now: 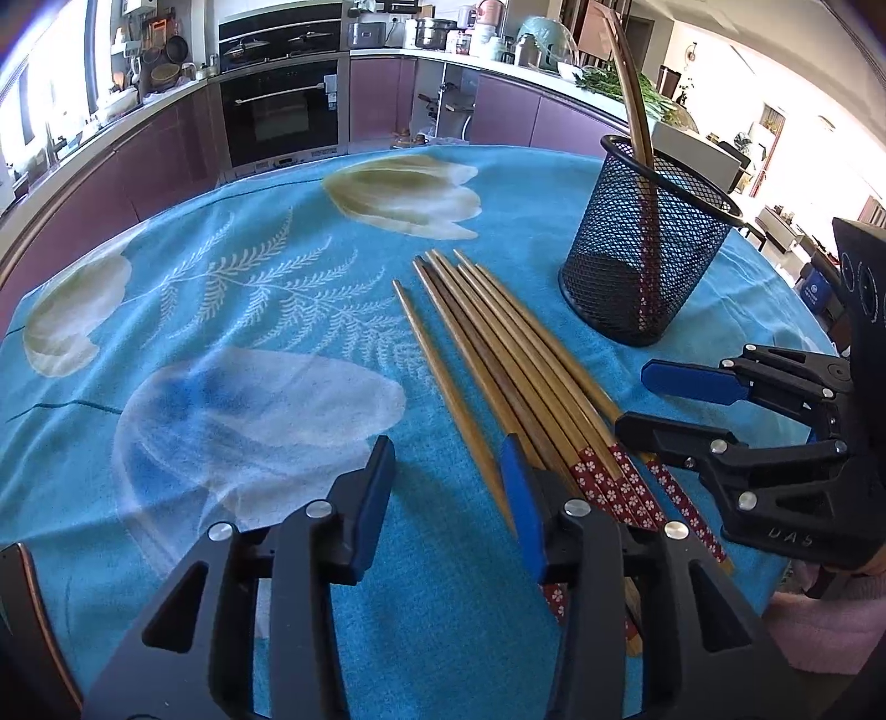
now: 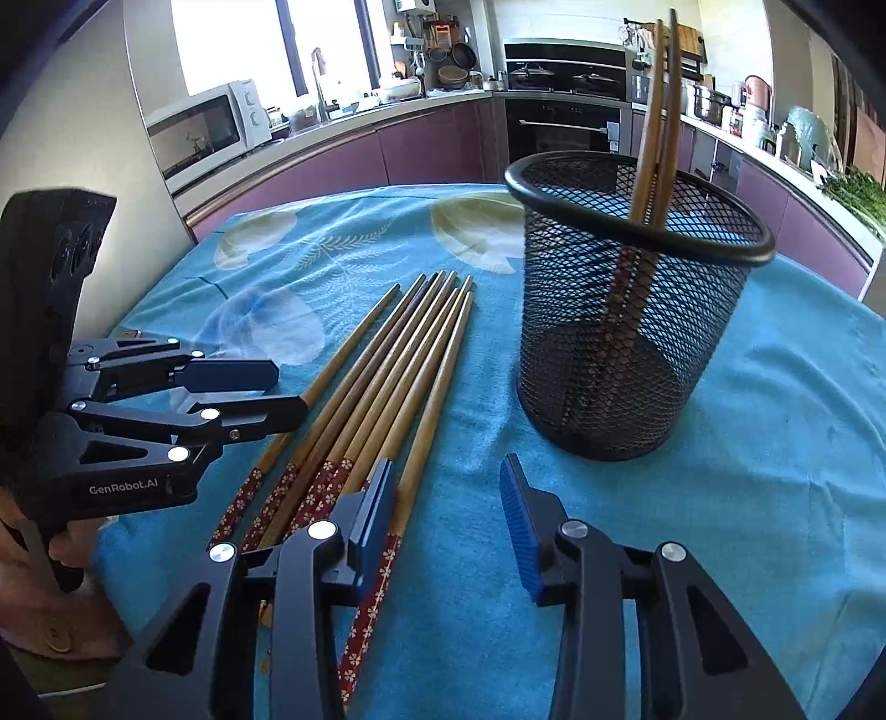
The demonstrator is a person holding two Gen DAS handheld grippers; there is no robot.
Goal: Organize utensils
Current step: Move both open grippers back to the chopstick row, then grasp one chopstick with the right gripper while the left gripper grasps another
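Daylight floods through a window [image 2: 232, 44] into a kitchen where mauve cabinets [image 2: 343, 160] curve beneath a pale counter [image 2: 310, 135], a black built-in oven [image 1: 279, 111] at the corner and a white microwave [image 2: 205, 124] nearby.

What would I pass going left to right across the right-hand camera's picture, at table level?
The other gripper, the left gripper → the loose chopsticks lying on the blue tablecloth → the black mesh holder with two chopsticks standing in it.
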